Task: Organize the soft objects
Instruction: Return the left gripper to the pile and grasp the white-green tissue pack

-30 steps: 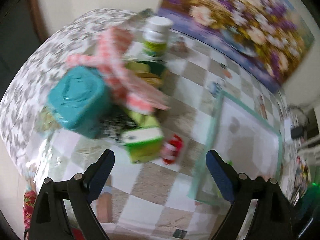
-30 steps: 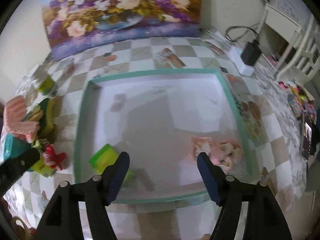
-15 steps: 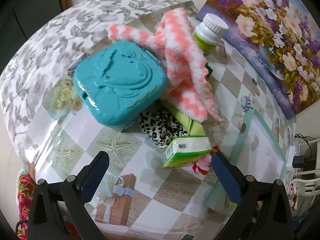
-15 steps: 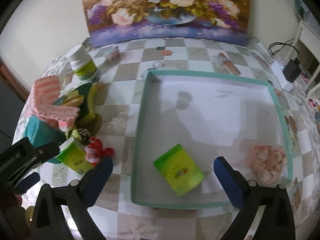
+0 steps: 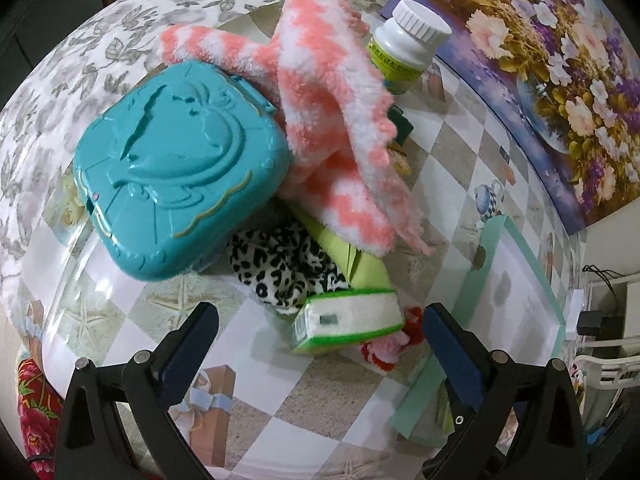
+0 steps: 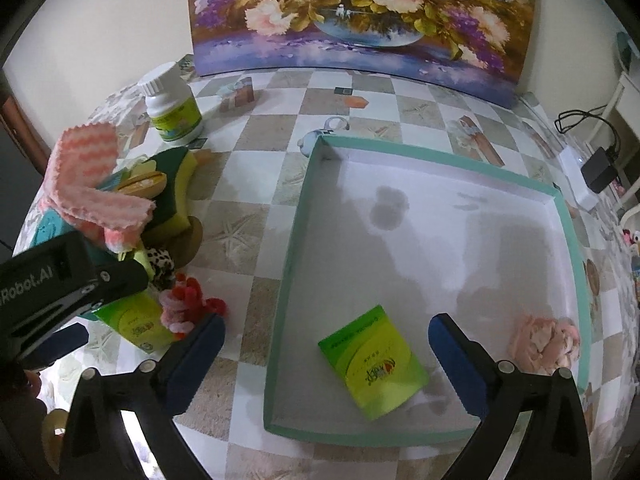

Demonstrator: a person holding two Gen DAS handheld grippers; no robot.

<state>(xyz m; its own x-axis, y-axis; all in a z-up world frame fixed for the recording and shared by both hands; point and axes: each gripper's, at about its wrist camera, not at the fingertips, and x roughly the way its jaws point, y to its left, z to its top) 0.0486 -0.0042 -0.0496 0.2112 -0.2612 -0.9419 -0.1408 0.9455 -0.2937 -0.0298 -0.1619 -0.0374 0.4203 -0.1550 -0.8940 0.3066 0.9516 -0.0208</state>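
A pile lies at the table's left: a pink-and-white fuzzy sock [image 5: 340,128] draped over a teal plastic case [image 5: 176,176], a leopard-print cloth [image 5: 280,272], a green tissue pack [image 5: 348,320] and a red-pink scrunchie [image 5: 392,344]. My left gripper [image 5: 320,344] is open, just in front of the tissue pack. My right gripper [image 6: 326,356] is open above the near edge of the teal-rimmed tray [image 6: 292,240], which holds a green tissue pack [image 6: 374,368] and a pink cloth [image 6: 544,344]. The sock [image 6: 92,184] also shows in the right wrist view.
A white bottle with a green label [image 6: 172,108] stands behind the pile, next to a green-and-yellow sponge [image 6: 176,184]. A flower painting [image 6: 360,12] leans on the wall at the back. A power strip and adapter [image 6: 592,168] lie at the table's right edge.
My left gripper has swung toward the pile and come closer to the tissue pack. My right gripper has pulled back and turned left, so the pile and bottle now show.
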